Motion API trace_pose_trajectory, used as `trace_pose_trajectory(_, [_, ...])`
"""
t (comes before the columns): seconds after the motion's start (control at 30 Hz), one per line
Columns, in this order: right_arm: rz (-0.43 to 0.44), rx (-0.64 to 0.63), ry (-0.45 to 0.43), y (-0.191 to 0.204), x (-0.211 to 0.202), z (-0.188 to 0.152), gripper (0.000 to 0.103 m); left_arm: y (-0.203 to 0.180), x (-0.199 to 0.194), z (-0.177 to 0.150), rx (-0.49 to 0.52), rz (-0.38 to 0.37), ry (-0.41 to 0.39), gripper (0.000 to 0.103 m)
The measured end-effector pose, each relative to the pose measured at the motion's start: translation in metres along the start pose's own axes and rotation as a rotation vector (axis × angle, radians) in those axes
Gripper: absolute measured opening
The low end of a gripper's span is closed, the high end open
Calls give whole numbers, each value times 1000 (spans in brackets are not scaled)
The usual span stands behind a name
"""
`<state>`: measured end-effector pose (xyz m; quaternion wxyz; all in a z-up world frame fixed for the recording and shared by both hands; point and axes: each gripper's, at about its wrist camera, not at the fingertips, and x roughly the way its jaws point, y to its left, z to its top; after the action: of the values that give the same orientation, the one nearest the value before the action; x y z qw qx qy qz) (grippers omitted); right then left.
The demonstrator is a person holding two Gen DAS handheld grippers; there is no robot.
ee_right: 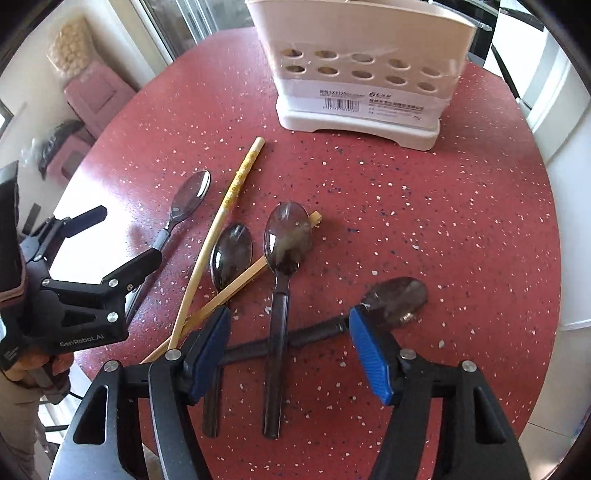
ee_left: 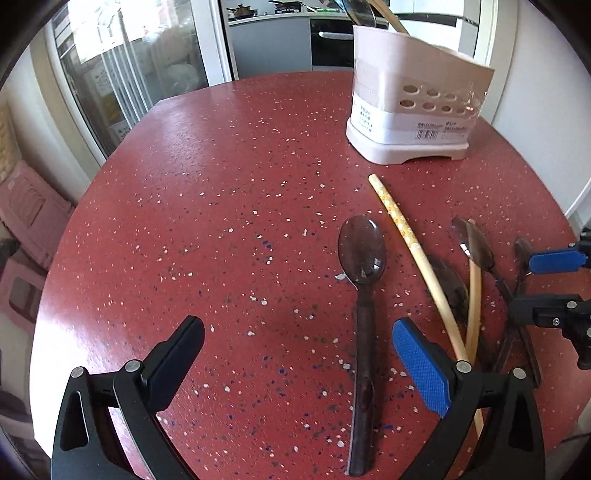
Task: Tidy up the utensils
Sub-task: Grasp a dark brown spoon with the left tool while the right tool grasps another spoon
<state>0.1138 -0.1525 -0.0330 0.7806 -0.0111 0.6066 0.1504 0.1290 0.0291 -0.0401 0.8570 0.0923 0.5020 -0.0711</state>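
Red speckled table (ee_right: 424,206) carries four dark plastic spoons (ee_right: 282,280) and two chopsticks (ee_right: 218,225), all lying in front of the pink utensil holder (ee_right: 362,70). Left gripper (ee_left: 299,354) and right gripper (ee_right: 288,350) both gape wide, holding nothing.

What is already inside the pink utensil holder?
In the left wrist view, a dark spoon bowl and a wooden chopstick end stick out above the holder. Its walls hide their lower parts and anything else inside.
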Motion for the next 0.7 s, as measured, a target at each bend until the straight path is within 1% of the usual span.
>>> trace_pose_trajectory(0.1, [-24, -8, 27, 1, 6, 5, 64, 0, 4, 3, 9, -3, 13, 103])
trace_pose_trajectory(0.2, [-43, -11, 43, 7, 12, 9, 57, 2, 9, 5, 6, -22, 37, 103])
trace_pose_trajectory(0.23, [-44, -11, 46, 9, 10, 5, 56, 1, 10, 6, 10, -29, 41, 103])
trace_pose_trajectory(0.3, [-46, -14, 58, 11, 18, 9, 54, 0, 10, 7, 21, -35, 47, 103])
trace_pose_trajectory(0.37, [-73, -31, 63, 16, 22, 11, 52, -2, 11, 8, 33, -36, 50, 103])
trace_pose_trajectory(0.4, [-80, -37, 73, 17, 25, 13, 50, -3, 11, 9, 43, -37, 52, 103])
trace_pose_trajectory(0.47, [-94, -44, 80, 23, 27, 15, 48, -7, 11, 11, 59, -46, 56, 100])
trace_pose_trajectory(0.6, [-135, -64, 103, 35, 35, 25, 43, -14, 10, 16, 96, -65, 76, 89])
trace_pose_trajectory(0.63, [-135, -69, 109, 38, 37, 27, 41, -17, 10, 18, 111, -67, 83, 87])
trace_pose_trajectory(0.7, [-134, -71, 123, 44, 40, 30, 40, -20, 11, 21, 129, -72, 99, 85])
